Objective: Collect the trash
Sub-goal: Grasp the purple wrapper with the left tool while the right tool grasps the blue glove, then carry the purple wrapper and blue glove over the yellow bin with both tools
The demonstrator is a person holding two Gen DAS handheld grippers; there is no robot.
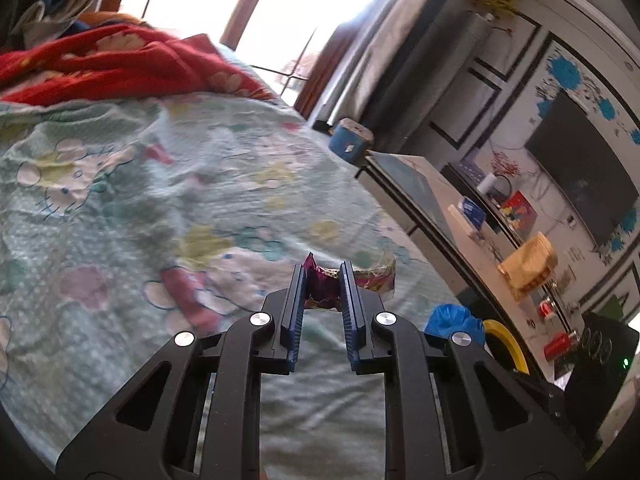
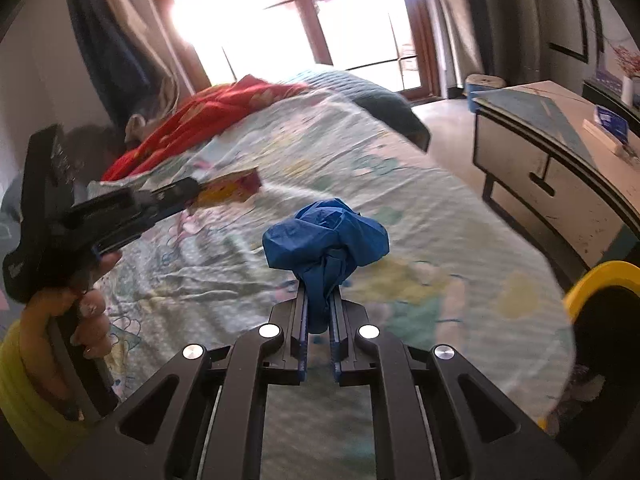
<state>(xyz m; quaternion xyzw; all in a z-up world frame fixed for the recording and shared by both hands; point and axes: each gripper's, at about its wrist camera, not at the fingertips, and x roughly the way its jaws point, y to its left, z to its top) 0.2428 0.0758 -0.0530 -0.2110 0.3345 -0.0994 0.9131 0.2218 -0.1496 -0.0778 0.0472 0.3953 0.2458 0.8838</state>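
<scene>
Patterned bed (image 1: 240,184), red blanket (image 1: 120,64)

Yellow-rimmed bin (image 2: 600,276) cut off at the right edge, bedspread (image 2: 400,200) motion-blurred.

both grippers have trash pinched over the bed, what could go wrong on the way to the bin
1. The left gripper pinches the crinkly snack wrapper only at its fingertips, with one end sticking out sideways; it may slip out onto the bedsheet.
2. The right gripper holds just the lower tail of the crumpled blue plastic bag; the bulk sits beyond the jaws and could pull loose.
3. The yellow-rimmed bin sits at the view's right edge, so a drop could miss.
</scene>
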